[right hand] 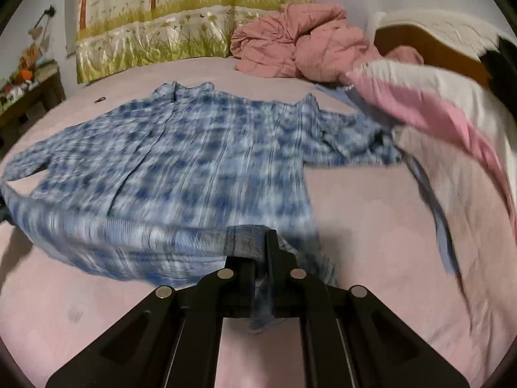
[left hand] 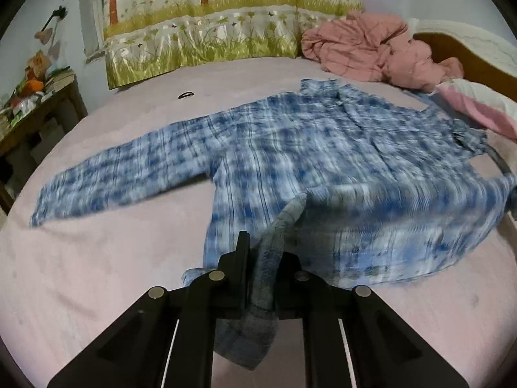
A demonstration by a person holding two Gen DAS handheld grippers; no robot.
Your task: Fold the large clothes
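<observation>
A blue and white plaid shirt [left hand: 307,161] lies spread front up on the pink bed sheet [left hand: 97,274], collar far, blurred by motion. My left gripper [left hand: 263,258] is shut on the shirt's hem near its left corner, with cloth hanging between the jaws. The shirt also shows in the right wrist view [right hand: 181,161]. My right gripper [right hand: 263,249] is shut on the hem near its right corner and holds it a little above the sheet. One sleeve [left hand: 97,187] stretches out to the left; the other sleeve [right hand: 355,139] reaches toward the pillow.
A crumpled pink quilt [left hand: 371,48] lies at the far side by the wooden headboard [left hand: 468,55]. A pink and white pillow [right hand: 420,103] sits at the right. A small black hair tie [left hand: 186,94] lies on the sheet. A cluttered wooden table [left hand: 32,110] stands left of the bed.
</observation>
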